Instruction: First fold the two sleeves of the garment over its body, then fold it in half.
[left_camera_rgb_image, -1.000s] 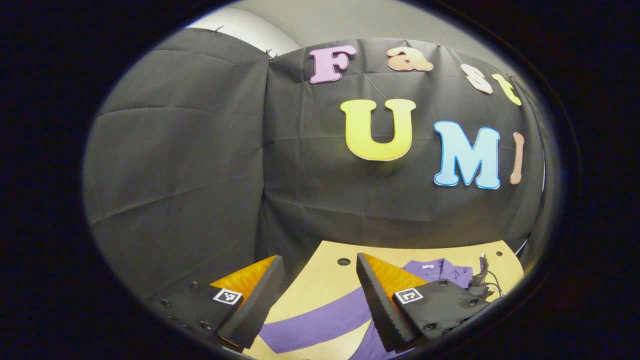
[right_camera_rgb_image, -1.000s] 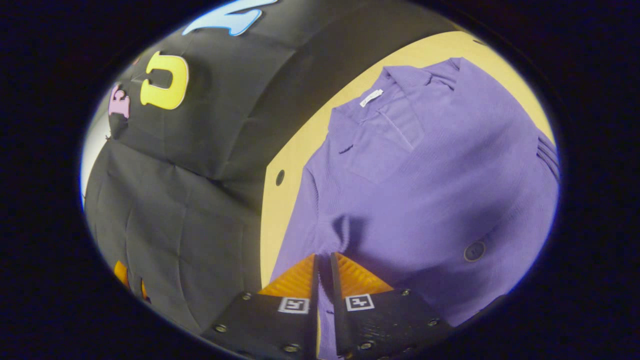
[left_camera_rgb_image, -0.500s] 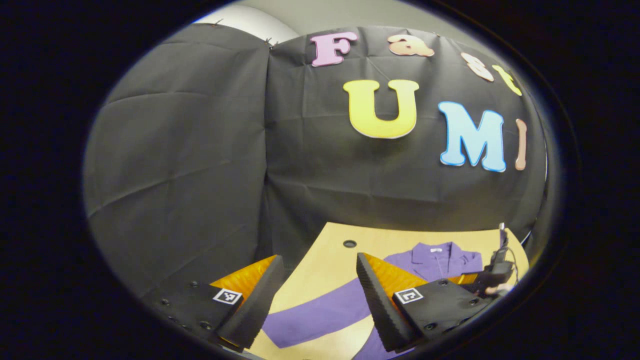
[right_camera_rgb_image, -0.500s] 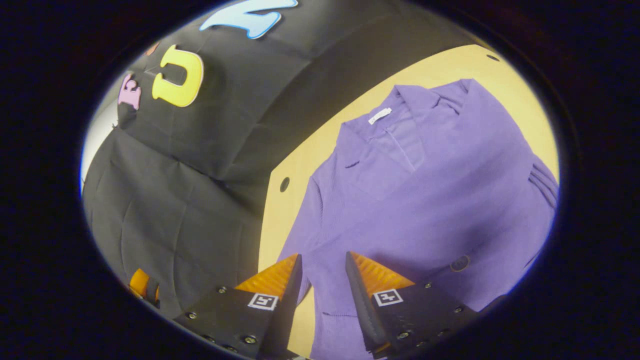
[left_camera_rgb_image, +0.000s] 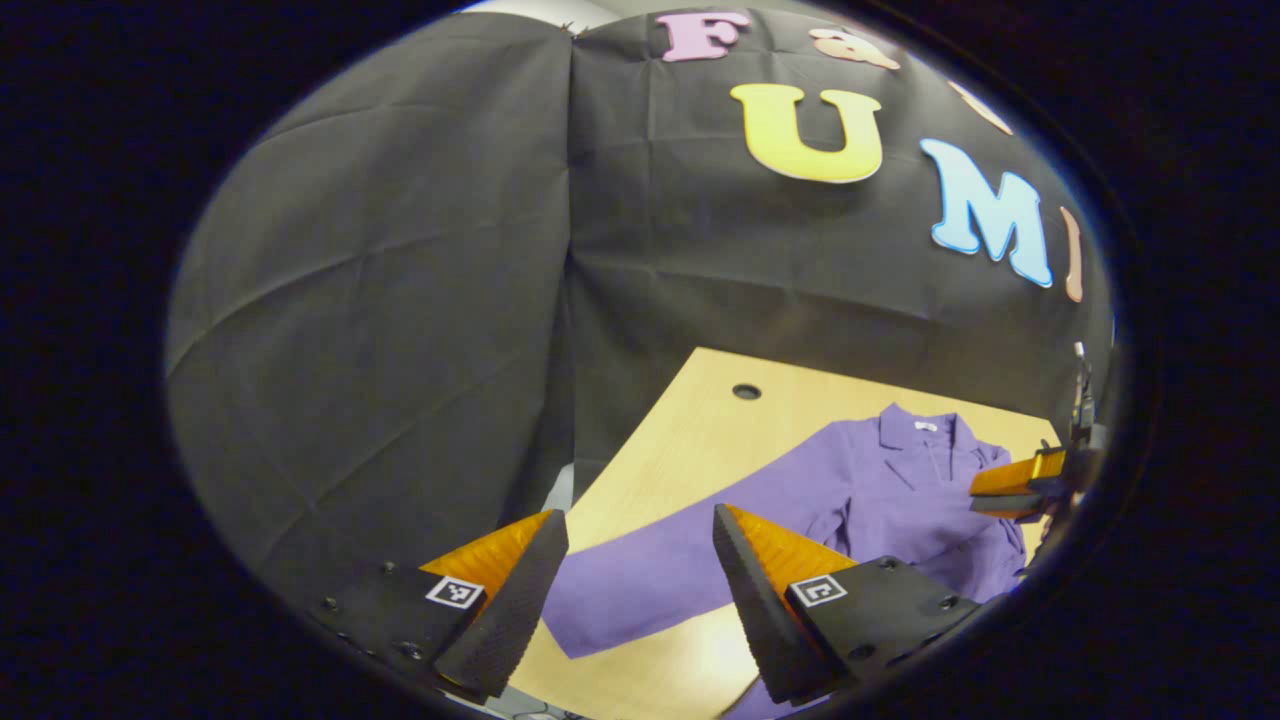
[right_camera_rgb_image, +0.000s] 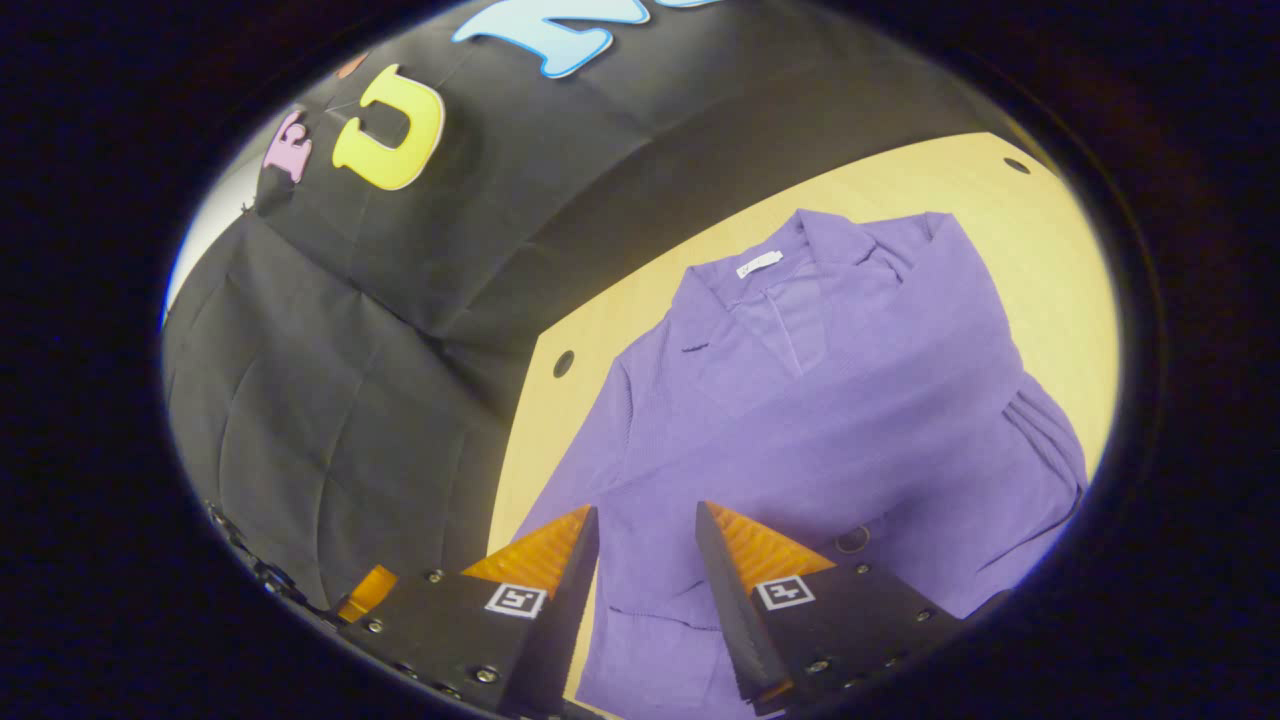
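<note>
A purple collared garment (right_camera_rgb_image: 820, 400) lies flat on the wooden table (right_camera_rgb_image: 1000, 230), collar towards the wall. One sleeve lies folded across its body (right_camera_rgb_image: 900, 450). The other sleeve (left_camera_rgb_image: 650, 590) stretches straight out over the table, away from the body (left_camera_rgb_image: 900, 490). My right gripper (right_camera_rgb_image: 645, 510) is open above the garment's lower part, with nothing between its fingers. It also shows in the left gripper view as the right gripper (left_camera_rgb_image: 1020, 480) at the far edge. My left gripper (left_camera_rgb_image: 637, 515) hangs open above the outstretched sleeve, near its cuff end.
The black cloth wall (left_camera_rgb_image: 400, 300) closes the back and left side of the table. Round holes (right_camera_rgb_image: 563, 363) sit in the tabletop's corners. Bare wood (left_camera_rgb_image: 700, 430) lies between the outstretched sleeve and the wall.
My right gripper has opened, let go of the cloth it pinched, and drawn back from the garment. The left gripper has tipped downward, bringing more of the table and the sleeve into view.
</note>
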